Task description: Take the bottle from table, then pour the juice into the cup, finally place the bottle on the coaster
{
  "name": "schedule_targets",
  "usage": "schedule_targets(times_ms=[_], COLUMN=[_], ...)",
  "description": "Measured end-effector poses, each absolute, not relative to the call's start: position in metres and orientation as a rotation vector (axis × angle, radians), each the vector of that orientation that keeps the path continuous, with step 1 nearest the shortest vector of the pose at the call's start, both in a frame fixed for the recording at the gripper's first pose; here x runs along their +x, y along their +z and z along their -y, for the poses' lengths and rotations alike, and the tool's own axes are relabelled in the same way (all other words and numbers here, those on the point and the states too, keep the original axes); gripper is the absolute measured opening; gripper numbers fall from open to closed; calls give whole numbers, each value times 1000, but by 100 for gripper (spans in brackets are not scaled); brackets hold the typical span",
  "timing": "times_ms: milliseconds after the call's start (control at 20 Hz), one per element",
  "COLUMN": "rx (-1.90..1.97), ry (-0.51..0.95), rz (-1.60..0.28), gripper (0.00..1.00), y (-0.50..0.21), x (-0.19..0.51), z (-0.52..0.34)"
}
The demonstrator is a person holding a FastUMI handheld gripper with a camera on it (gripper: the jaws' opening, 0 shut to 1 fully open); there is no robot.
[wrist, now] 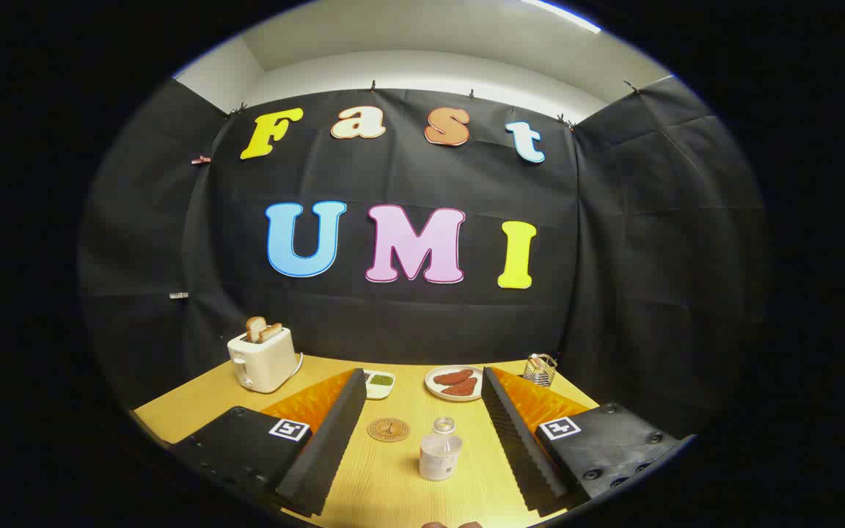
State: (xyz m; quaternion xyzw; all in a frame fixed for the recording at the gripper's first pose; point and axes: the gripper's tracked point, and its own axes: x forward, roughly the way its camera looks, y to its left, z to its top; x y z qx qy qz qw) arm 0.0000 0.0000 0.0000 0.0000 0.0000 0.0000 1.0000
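In the gripper view, the tool [422, 433] is seen spread wide and released, nothing being grasped; its two fingers run up from the lower left and lower right of the frame toward the centre. The bottle [440, 456] is found standing upright on the counter [386, 484] in the lower middle of the frame, between the fingers but touched by neither, and nearer the right one. Its cap appears to be off, though this cannot be told for certain, and little liquid can be made out inside. The coaster [389, 430] lies flat just up and left of the bottle, near the left finger. No cup can be identified with confidence. Further up, a small dish [378, 383], a plate of food [455, 383] and a wire holder [540, 369] are set along the back of the counter, with a toaster [262, 358] holding bread at the centre left. Several risks are judged likely: because the bottle sits off centre, the right finger could meet it first and tip or slide it; if the bottle is indeed uncapped, a knock would spill juice; a light, clear plastic bottle could be crushed or could slip under a poor squeeze. A pale label is wrapped round the bottle and a mark is printed on the coaster, but neither can be read; square coded markers are fixed on the tool.
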Motion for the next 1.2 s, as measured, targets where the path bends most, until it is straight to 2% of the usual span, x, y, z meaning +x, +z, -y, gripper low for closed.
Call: schedule_targets(times_ms=[400,800,1200], rx=[8,12,30], ry=[11,-39,-63], rz=[-3,3,-58], gripper=[97,97,97], y=[-8,-16,-50], x=[0,1,22], z=[-10,-2,12])
